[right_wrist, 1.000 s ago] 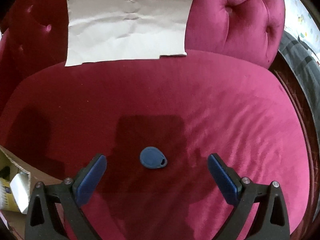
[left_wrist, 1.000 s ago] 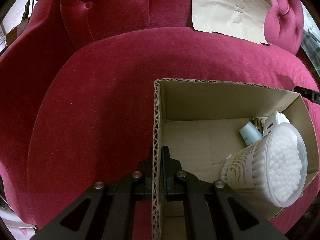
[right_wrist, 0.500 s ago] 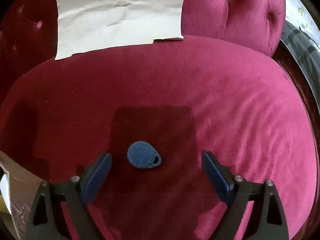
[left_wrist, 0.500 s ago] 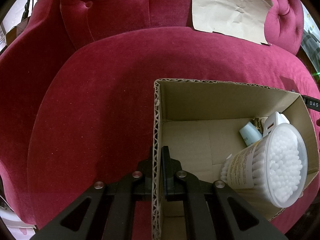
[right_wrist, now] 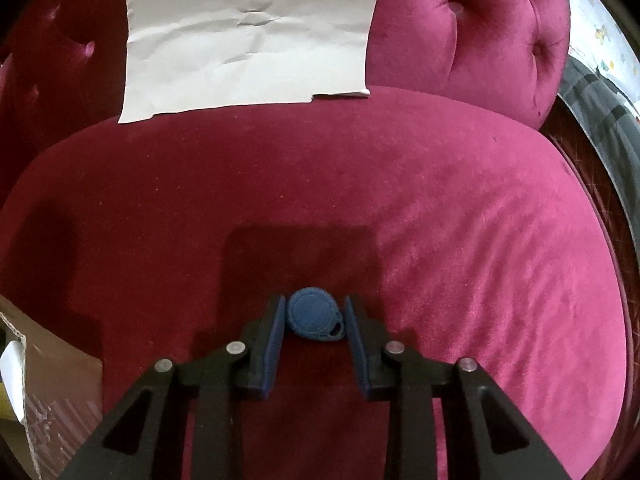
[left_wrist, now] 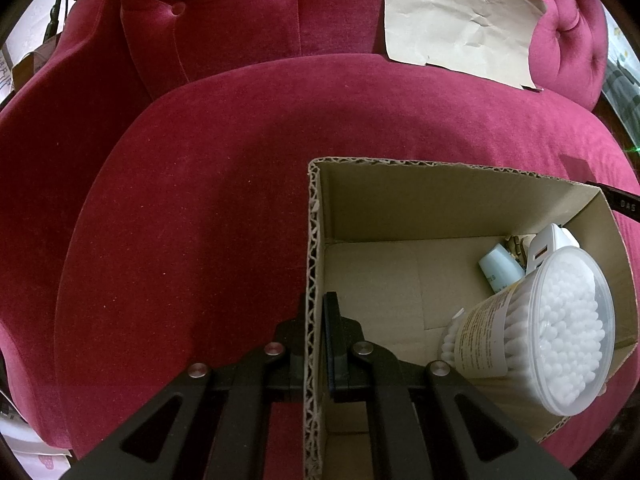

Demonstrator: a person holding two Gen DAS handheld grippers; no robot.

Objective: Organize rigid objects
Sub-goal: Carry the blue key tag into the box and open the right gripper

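Observation:
A blue teardrop key fob (right_wrist: 314,318) lies on the red velvet seat (right_wrist: 440,220). My right gripper (right_wrist: 314,312) is shut on the fob, one blue pad on each side of it. My left gripper (left_wrist: 316,304) is shut on the left wall of an open cardboard box (left_wrist: 314,240), one finger inside and one outside. In the box lie a clear tub of cotton swabs (left_wrist: 560,332), a pale blue bottle (left_wrist: 500,268) and a white charger (left_wrist: 552,242). The box corner shows at the left of the right wrist view (right_wrist: 48,380).
A crumpled sheet of paper (right_wrist: 248,32) leans on the tufted backrest (right_wrist: 480,28); it also shows in the left wrist view (left_wrist: 460,20). The seat edge drops off at the right (right_wrist: 600,240). A black part of the other gripper (left_wrist: 624,202) shows by the box's far right corner.
My right gripper has moved down onto the key fob and its jaws have closed from wide open to gripping it. The left gripper and the box have not moved.

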